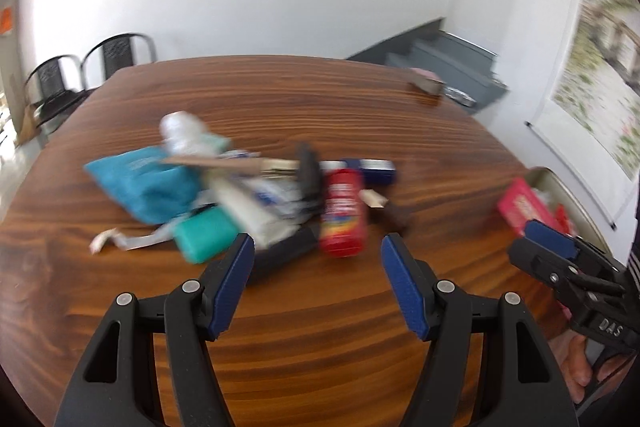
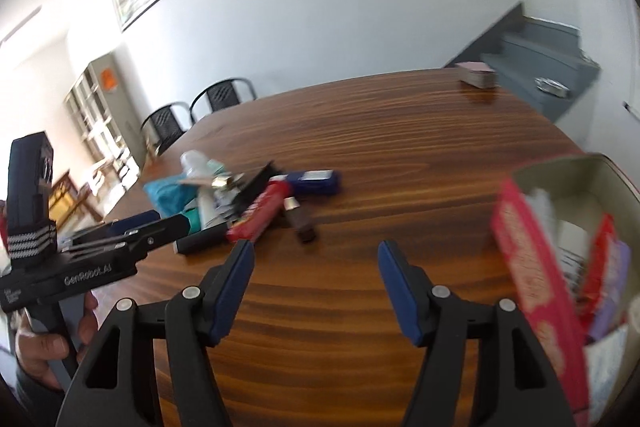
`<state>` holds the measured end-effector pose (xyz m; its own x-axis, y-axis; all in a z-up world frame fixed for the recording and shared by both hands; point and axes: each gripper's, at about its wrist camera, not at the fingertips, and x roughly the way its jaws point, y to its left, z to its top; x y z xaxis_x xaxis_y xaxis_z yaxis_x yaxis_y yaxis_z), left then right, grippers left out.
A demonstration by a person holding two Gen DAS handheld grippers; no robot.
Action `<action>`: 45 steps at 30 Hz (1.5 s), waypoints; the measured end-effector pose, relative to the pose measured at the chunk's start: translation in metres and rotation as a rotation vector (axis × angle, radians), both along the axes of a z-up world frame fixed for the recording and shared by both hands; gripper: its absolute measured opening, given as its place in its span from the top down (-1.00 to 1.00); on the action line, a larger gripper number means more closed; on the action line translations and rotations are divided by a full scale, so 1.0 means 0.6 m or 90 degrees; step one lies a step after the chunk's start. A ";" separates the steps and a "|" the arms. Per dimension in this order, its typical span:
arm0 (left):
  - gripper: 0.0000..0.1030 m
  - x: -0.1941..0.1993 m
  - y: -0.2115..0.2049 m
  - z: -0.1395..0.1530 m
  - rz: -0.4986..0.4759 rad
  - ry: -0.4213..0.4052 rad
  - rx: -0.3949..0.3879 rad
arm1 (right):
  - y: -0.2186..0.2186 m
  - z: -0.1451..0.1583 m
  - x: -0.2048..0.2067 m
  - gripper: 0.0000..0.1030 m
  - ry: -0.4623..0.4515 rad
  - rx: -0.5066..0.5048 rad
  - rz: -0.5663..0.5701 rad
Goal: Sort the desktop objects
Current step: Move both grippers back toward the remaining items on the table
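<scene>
We see the wooden tabletop (image 1: 320, 307) under both tongs, with a blurred pile of objects near its middle. At its right edge stands an open tin (image 2: 600, 179) holding a pink box (image 2: 532, 267) and other packets. In the pile, a blue pouch (image 1: 140, 183) lies leftmost, a teal case (image 1: 204, 235) beside it, a red can (image 1: 344, 211) on its side and a navy box (image 1: 376, 171) just behind. Our left tongs (image 1: 318, 247) hang released and empty above the tabletop before the pile; our right tongs (image 2: 316, 255) are likewise spread wide, holding nothing, between pile and tin.
</scene>
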<state>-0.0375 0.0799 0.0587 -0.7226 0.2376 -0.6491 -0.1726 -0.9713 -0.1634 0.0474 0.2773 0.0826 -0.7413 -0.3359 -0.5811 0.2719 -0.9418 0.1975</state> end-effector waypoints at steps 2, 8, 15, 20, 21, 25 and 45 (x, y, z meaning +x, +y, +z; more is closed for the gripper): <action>-0.36 -0.005 -0.035 -0.008 0.033 -0.010 0.009 | -0.021 -0.004 -0.010 -0.53 -0.006 0.013 0.013; -0.60 -0.008 -0.108 -0.039 0.093 -0.042 0.050 | -0.072 -0.020 -0.024 -0.54 -0.031 0.029 0.031; -0.60 -0.006 -0.143 -0.054 0.113 -0.061 0.066 | -0.102 -0.038 -0.034 -0.54 -0.053 0.045 0.041; -0.61 -0.004 -0.147 -0.050 0.113 -0.057 0.065 | -0.108 -0.042 -0.051 -0.54 -0.059 0.067 0.044; -0.60 -0.004 -0.149 -0.051 0.113 -0.058 0.068 | -0.108 -0.044 -0.054 -0.54 -0.060 0.073 0.043; -0.60 -0.006 -0.158 -0.051 0.122 -0.061 0.075 | -0.106 -0.047 -0.065 -0.54 -0.058 0.088 0.037; -0.60 -0.100 -0.253 -0.074 0.233 -0.105 0.245 | -0.080 -0.043 -0.069 -0.54 -0.050 0.046 0.029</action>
